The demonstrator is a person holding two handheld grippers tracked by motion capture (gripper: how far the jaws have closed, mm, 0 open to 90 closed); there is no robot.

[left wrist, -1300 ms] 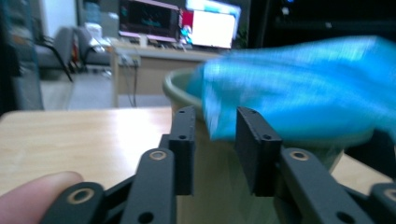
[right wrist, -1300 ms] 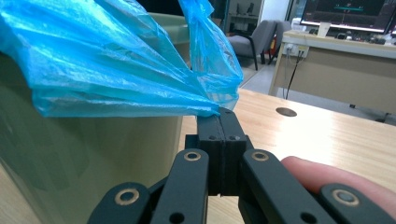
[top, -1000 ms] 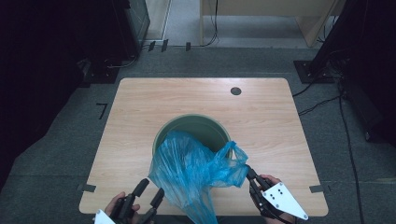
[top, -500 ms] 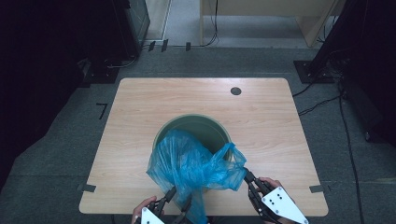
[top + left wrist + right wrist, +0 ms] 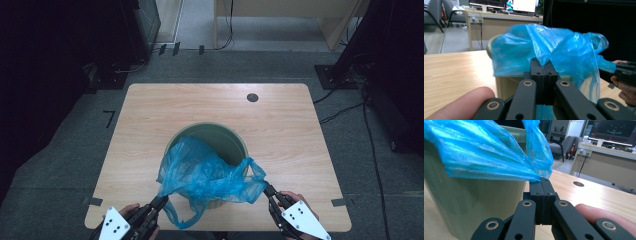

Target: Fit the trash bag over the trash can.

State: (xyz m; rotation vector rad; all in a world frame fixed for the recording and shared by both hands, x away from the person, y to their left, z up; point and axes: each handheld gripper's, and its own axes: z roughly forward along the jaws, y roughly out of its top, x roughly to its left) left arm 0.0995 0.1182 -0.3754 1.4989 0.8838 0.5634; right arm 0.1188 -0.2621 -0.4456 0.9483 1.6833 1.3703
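Observation:
A crumpled blue plastic bag [image 5: 205, 175] lies over the near rim of a pale green bin [image 5: 220, 135] standing on the wooden table. My left gripper [image 5: 161, 200] has just been closing and is shut on the bag's near left edge; in the left gripper view its jaws pinch the blue film [image 5: 544, 50] in front of the bin [image 5: 506, 87]. At the bag's right corner my right gripper [image 5: 266, 187] is shut on the plastic, and in the right gripper view the bag [image 5: 486, 152] stretches away from the jaws across the bin [image 5: 474, 202].
The table [image 5: 150, 115] has a round cable hole [image 5: 252, 97] at its far right. Dark equipment and cables stand on the floor around it. A desk with monitors [image 5: 614, 130] and office chairs stand in the room beyond.
My left gripper has moved right and forward from the table's near left edge to the bag and shut on its edge. The bag's left side now hangs pulled outwards. The right gripper has stayed put.

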